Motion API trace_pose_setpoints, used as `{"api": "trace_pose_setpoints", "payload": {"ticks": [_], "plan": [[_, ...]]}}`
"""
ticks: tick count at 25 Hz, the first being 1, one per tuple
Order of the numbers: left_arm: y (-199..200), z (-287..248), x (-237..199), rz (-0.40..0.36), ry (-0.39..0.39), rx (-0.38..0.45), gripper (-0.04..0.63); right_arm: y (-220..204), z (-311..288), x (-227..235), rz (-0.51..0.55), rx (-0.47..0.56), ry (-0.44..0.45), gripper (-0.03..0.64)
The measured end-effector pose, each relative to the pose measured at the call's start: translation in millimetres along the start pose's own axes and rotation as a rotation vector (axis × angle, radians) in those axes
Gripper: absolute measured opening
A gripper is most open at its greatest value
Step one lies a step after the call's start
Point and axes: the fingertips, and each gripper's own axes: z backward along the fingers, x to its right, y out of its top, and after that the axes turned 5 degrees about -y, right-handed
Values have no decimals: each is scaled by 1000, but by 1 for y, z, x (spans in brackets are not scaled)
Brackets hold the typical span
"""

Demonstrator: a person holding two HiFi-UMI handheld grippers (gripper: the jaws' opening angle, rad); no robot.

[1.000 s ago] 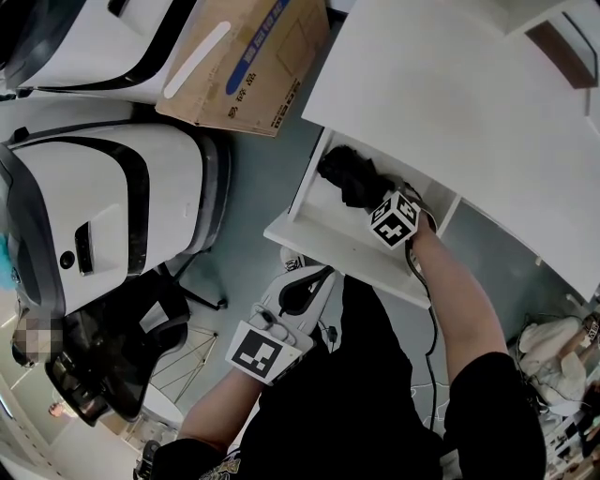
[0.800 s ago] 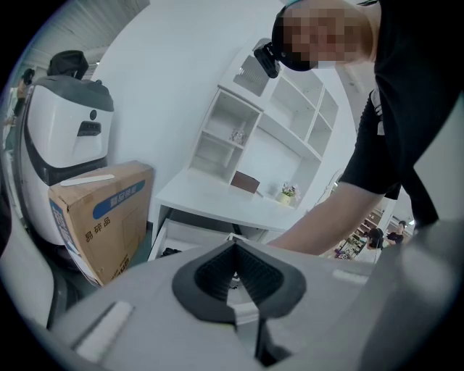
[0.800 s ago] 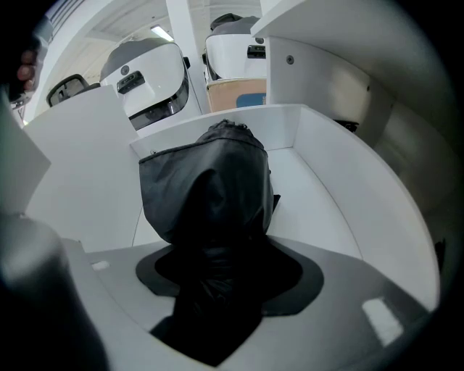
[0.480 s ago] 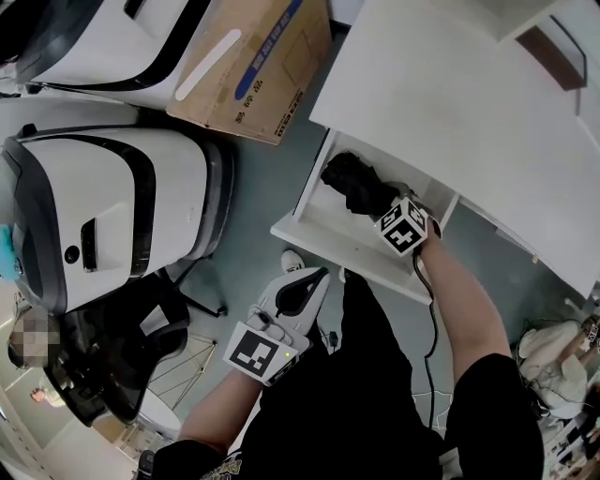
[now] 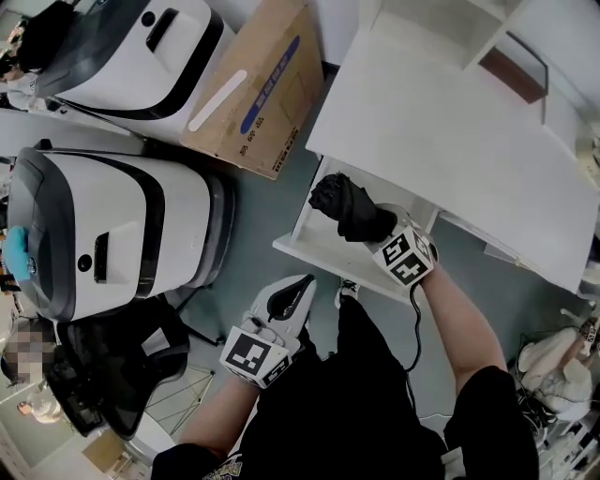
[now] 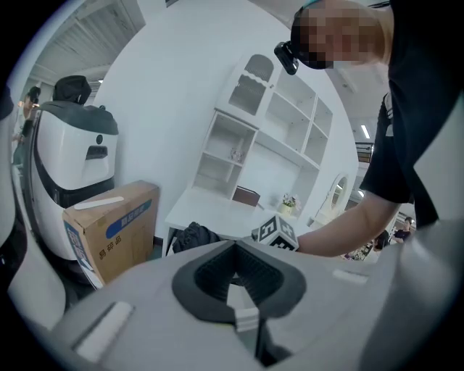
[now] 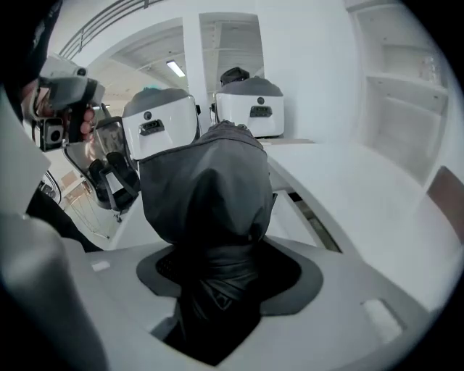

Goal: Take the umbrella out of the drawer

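Observation:
A black folded umbrella (image 5: 347,206) is raised over the open white drawer (image 5: 323,251) under the desk edge, its bundled fabric end pointing away from me. My right gripper (image 5: 382,232) is shut on the umbrella's lower end. In the right gripper view the umbrella (image 7: 206,188) fills the space between the jaws of that gripper (image 7: 217,290). My left gripper (image 5: 302,284) hangs in front of the drawer, apart from it, shut with nothing in it. From the left gripper view (image 6: 243,290) I see the umbrella (image 6: 192,235) beyond the closed jaws.
The white desk (image 5: 450,141) carries a shelf unit (image 5: 441,28). A cardboard box (image 5: 258,89) lies left of the desk. Two large white machines (image 5: 112,234) (image 5: 141,47) stand on the floor at left. A black chair (image 5: 112,366) is near my left arm.
The right gripper has drawn the umbrella back and upward, so it stands higher over the drawer. The left gripper has stayed shut and nearly still.

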Motion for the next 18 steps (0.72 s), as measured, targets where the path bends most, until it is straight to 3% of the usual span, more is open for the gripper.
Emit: {"api": "trace_pose_setpoints", "payload": {"ticks": [6,18], "plan": [[21,15,6,-60,-51,30,0,37,55,-5,-77,98,-83,282],[32,76,17,-144,-190,76,0,93,168,-51,-438,366,-312,282]]}}
